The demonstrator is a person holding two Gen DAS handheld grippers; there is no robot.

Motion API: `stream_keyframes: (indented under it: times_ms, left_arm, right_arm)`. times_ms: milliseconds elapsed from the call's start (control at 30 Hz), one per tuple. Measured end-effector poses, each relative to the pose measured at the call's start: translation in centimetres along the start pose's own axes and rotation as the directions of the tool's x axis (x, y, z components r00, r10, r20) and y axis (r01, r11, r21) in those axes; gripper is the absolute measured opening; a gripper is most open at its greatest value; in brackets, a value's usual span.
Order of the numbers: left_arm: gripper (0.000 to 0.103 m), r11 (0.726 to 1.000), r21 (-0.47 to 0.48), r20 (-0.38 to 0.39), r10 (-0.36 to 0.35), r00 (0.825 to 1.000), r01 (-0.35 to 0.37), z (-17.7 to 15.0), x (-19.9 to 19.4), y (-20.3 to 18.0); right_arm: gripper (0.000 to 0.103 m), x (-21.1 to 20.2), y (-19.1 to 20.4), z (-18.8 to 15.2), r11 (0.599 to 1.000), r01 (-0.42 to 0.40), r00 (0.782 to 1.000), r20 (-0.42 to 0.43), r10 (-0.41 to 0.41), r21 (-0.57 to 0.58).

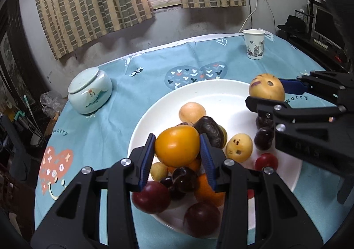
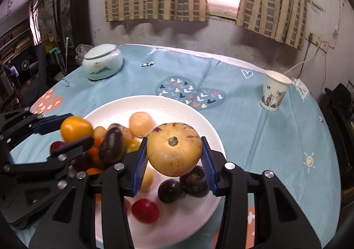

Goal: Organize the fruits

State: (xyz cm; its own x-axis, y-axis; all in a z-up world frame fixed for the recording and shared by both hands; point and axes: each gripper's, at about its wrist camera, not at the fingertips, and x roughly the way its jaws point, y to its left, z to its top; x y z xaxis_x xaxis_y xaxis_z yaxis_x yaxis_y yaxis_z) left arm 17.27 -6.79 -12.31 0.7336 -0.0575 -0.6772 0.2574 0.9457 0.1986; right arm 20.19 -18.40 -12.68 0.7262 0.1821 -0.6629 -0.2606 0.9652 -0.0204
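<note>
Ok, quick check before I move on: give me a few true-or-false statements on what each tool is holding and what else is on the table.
1. The left tool is shut on an orange-yellow fruit. True.
2. The right tool is open and holds nothing. False: it is shut on a pale yellow fruit with purple streaks.
3. Both held fruits are over the white plate. True.
4. The paper cup lies on its side. False: it stands upright on the tablecloth.
5. The ceramic jar has its lid on. True.
6. The plate holds only red fruit. False: it also holds dark purple, orange and yellow fruit.
</note>
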Motion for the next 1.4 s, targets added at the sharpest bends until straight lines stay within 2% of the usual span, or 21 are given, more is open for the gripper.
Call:
stream_keyframes:
  times_ms: [500,533,567,633,767,833,900,933,967,1000,1100,1200,1400]
  left_arm:
    - [0.041,0.999,0.037,0.023,0.012,1.0,-0.013,0.5,0.5,-0.7]
    - [0.041,0.999,0.035,0.022,0.012,1.0,-0.013,0.6,0.6,-0.8]
    - [0.041,0.999,0.033,0.021,0.013,1.0,-0.013,0.6,0.6,-0.8]
    - [0.041,0.999,0.031,0.016,0.013,1.0,-0.013,0.5,0.7,-0.8]
    - [0.043,1.0,0.017,0.017,0.019,1.0,-0.019,0.3,0.6,-0.6]
    - [0.052,0.999,0.01,0.039,0.03,0.999,-0.031,0.2,-0.1,-0.3]
    - [0.075,0.999,0.005,0.084,0.047,0.995,-0.048,0.1,-1.4,-0.1]
    - [0.083,0.998,0.005,0.124,0.064,0.99,-0.065,-0.1,-2.6,0.0]
    - [0.096,0.997,0.003,0.16,0.071,0.985,-0.072,-0.2,-3.5,0.0]
    - [0.1,0.997,-0.004,0.205,0.075,0.976,-0.075,-0.5,-5.0,0.1]
    - [0.101,0.999,-0.03,0.261,0.031,0.965,-0.025,-0.8,-7.8,0.4]
    - [0.101,0.999,-0.021,0.293,0.051,0.955,-0.047,-1.3,-10.0,-0.3]
    - [0.101,0.997,-0.079,0.288,0.022,0.957,0.001,-2.2,-12.6,0.0]
  right_arm:
    - [0.046,2.5,-0.6,1.5,0.999,-0.014,0.999,-0.03,0.015,0.032]
    - [0.048,2.7,-0.6,1.6,0.999,-0.028,0.998,-0.048,0.029,0.038]
    - [0.053,3.0,-0.5,1.6,0.999,-0.033,0.998,-0.059,0.036,0.04]
    - [0.073,2.7,-0.3,1.7,0.999,-0.017,0.999,-0.038,0.019,0.039]
    - [0.075,1.8,-0.2,1.9,0.998,-0.047,0.999,-0.013,0.048,0.05]
    - [0.075,0.6,-0.2,1.9,0.997,-0.05,0.999,0.017,0.049,0.054]
    - [0.075,-0.6,-0.4,1.8,0.995,-0.055,0.998,0.036,0.053,0.078]
    - [0.075,-1.5,-0.6,1.6,0.995,-0.056,0.997,0.049,0.052,0.087]
    - [0.075,-2.5,-0.7,1.3,0.994,-0.056,0.996,0.069,0.05,0.092]
    - [0.075,-3.8,-0.8,0.7,0.993,-0.065,0.994,0.094,0.055,0.098]
    - [0.076,-6.7,-0.5,-0.8,0.991,-0.086,0.989,0.13,0.072,0.102]
    - [0.079,-9.5,-0.3,-2.2,0.987,-0.105,0.981,0.174,0.084,0.118]
    - [0.081,-14.7,0.9,-3.9,0.993,-0.069,0.965,0.258,0.042,0.097]
